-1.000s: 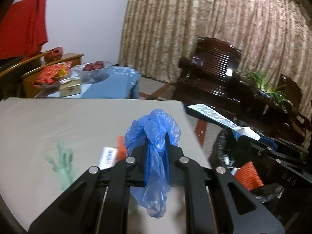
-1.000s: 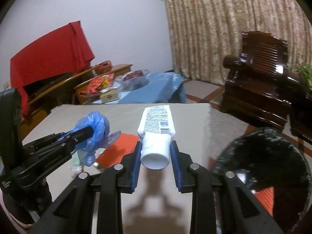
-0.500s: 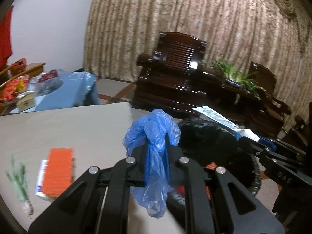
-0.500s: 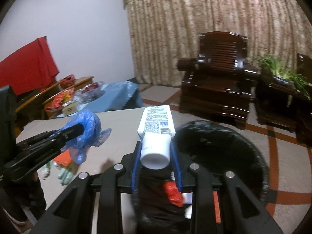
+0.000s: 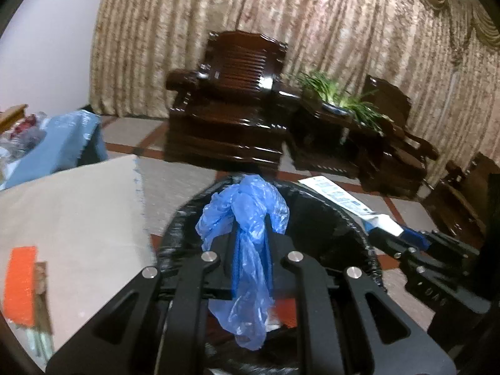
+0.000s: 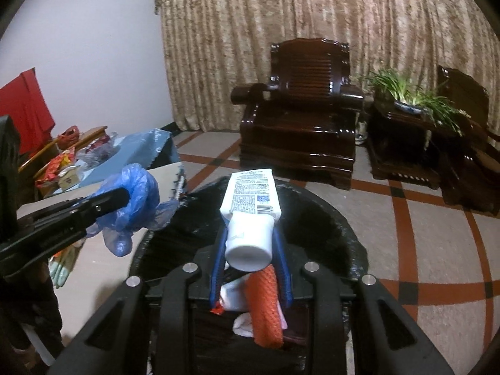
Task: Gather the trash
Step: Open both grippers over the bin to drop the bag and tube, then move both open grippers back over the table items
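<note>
Currently you hold two pieces of trash over the bin, one per gripper.

Your left gripper (image 5: 250,240) pinches one crumpled blue plastic bag (image 5: 247,215), its jaws having just eased slightly; the film is between them. Judged light, soft and slippery, it is best gripped at its bunched middle. Your right gripper (image 6: 251,243) clamps one white tube (image 6: 250,212) near its cap end, which looks stiffer than the squashable body. Both hang above the black-lined bin (image 6: 350,243), beside the table's (image 5: 78,212) right edge. One orange item (image 5: 22,284) lies there.
</note>
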Action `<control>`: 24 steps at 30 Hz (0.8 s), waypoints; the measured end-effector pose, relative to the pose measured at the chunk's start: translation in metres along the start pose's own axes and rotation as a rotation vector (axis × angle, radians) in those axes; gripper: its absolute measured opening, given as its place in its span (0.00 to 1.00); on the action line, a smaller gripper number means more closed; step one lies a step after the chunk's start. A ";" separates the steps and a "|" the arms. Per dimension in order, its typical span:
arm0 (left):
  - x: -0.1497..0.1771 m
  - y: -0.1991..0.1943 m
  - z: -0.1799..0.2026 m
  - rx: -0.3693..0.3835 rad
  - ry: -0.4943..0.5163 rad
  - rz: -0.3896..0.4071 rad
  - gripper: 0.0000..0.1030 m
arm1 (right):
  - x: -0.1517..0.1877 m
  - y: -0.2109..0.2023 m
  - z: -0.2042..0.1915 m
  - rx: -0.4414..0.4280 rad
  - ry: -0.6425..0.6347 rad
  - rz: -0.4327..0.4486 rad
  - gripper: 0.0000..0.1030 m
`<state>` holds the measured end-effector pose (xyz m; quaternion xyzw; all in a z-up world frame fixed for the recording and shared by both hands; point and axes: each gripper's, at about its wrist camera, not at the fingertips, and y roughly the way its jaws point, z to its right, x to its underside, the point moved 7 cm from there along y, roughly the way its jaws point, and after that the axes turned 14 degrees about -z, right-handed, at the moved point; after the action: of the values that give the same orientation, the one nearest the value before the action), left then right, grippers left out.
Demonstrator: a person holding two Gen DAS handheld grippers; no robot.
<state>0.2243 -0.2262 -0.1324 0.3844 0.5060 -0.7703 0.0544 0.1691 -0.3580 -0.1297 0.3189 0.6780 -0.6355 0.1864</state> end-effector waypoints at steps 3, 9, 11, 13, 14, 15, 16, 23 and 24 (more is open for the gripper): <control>-0.004 0.017 0.008 0.027 0.004 -0.028 0.36 | 0.001 0.006 0.010 0.037 0.007 -0.015 0.39; -0.005 0.006 -0.005 -0.005 -0.017 0.001 0.63 | 0.000 -0.003 0.019 0.080 0.036 0.022 0.82; -0.005 -0.007 -0.014 -0.027 -0.027 0.022 0.72 | -0.001 -0.007 0.019 0.077 0.047 0.033 0.91; -0.005 -0.022 -0.023 -0.058 -0.036 0.047 0.78 | -0.001 -0.010 0.015 0.069 0.055 0.039 0.94; -0.003 -0.029 -0.027 -0.073 -0.038 0.056 0.82 | -0.002 -0.012 0.012 0.061 0.055 0.042 0.94; -0.004 -0.035 -0.031 -0.084 -0.040 0.061 0.85 | -0.002 -0.013 0.009 0.055 0.053 0.043 0.94; -0.001 -0.043 -0.038 -0.104 -0.044 0.069 0.85 | -0.004 -0.015 0.003 0.047 0.048 0.044 0.94; 0.024 -0.086 -0.084 -0.201 -0.117 0.082 0.87 | -0.003 -0.018 -0.046 -0.014 -0.013 0.051 0.94; 0.030 -0.092 -0.094 -0.220 -0.127 0.081 0.87 | -0.003 -0.016 -0.057 -0.029 -0.027 0.046 0.94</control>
<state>0.2103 -0.0960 -0.1017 0.3465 0.5671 -0.7300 0.1594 0.1690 -0.3022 -0.1088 0.3231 0.6768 -0.6255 0.2149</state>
